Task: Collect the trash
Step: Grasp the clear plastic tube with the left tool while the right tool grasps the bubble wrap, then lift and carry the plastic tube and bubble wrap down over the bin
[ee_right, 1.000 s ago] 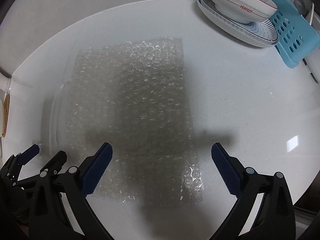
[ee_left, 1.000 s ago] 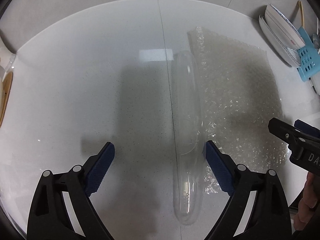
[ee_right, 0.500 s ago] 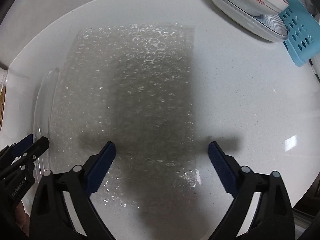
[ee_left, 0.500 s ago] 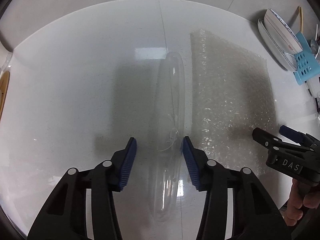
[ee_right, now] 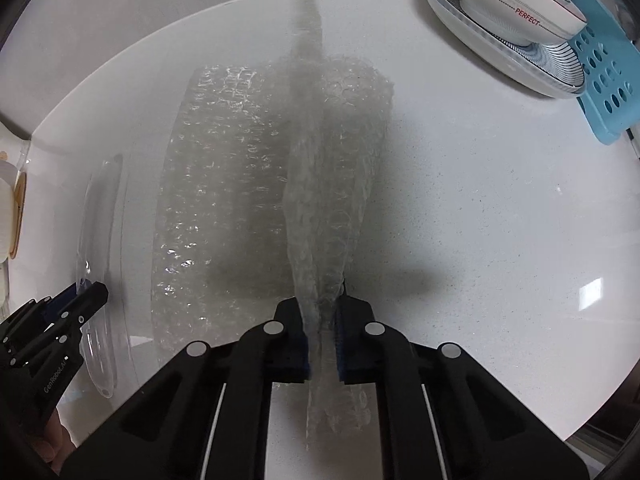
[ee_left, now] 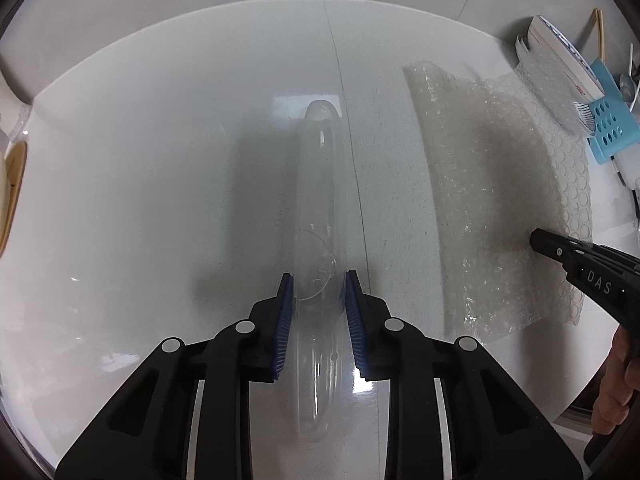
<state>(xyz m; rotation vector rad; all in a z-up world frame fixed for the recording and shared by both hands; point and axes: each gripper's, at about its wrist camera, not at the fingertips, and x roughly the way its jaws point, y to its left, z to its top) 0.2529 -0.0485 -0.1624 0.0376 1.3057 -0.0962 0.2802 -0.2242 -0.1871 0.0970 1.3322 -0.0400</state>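
A long clear plastic container (ee_left: 318, 200) lies on the white counter (ee_left: 140, 160), running away from the left wrist camera. My left gripper (ee_left: 318, 280) straddles its near part; the jaws are closing and both blue pads touch its sides. To the right lies a sheet of bubble wrap (ee_left: 492, 184). My right gripper (ee_right: 322, 304) is shut on the bubble wrap (ee_right: 224, 200), which is bunched into a raised ridge between the pads. The right gripper (ee_left: 536, 236) shows at the right edge of the left view, and the left gripper (ee_right: 86, 292) at the left edge of the right view.
A bowl stacked on plates (ee_right: 512, 12) and a blue perforated holder (ee_right: 600, 72) stand at the back right. A wooden board (ee_left: 14, 184) shows at the far left edge. A person's hand (ee_left: 616, 392) holds the right gripper. The counter's front edge runs close at lower right.
Both grippers went from wide open to closed. The left pads came in against the clear container. The right pads pinched the flat bubble wrap up into a ridge.
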